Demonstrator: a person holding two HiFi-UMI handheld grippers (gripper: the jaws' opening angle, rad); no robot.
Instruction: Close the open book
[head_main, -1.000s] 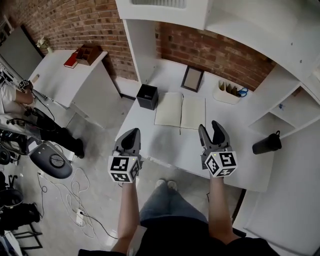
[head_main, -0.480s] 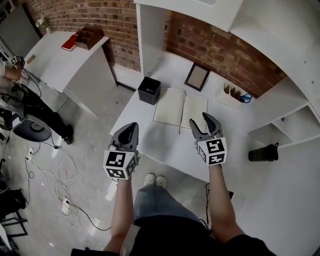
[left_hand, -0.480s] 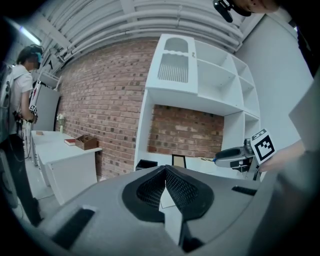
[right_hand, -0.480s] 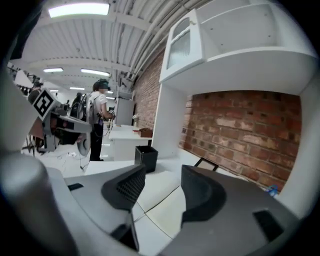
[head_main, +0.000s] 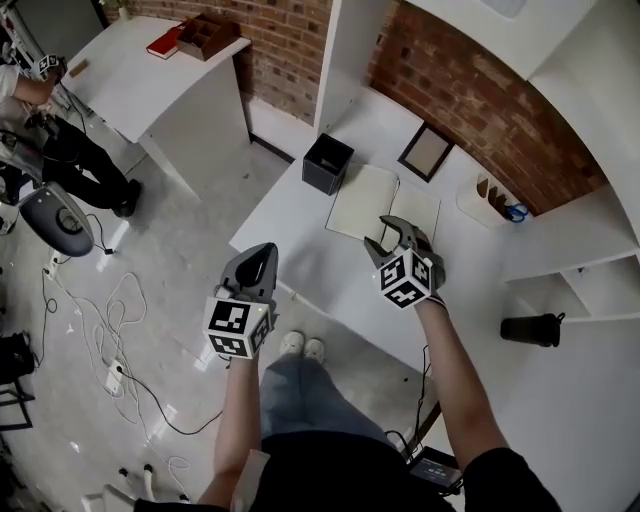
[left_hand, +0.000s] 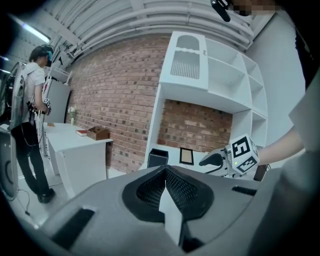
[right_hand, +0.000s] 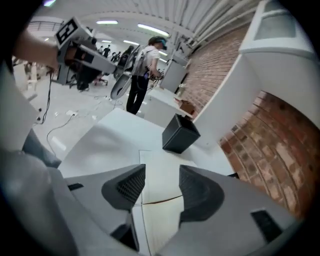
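Your right hand-held gripper (head_main: 396, 230) has advanced over the book (head_main: 360, 193), jaws apart, empty; left hand-held gripper (head_main: 260, 256) shut; light, floppy; pinch outer edge.

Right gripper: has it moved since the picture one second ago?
Yes. Against the open book, the right gripper went forward: it was short of the near edge, and now its jaws hang over the right page.

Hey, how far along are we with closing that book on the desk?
Nothing looks done yet: the book lies open and flat on the desk. In hand: the right tool, jaws apart, hovers over the book's near edge. The left tool is shut and empty, held off the desk. Left to do: catch one cover and fold it over.
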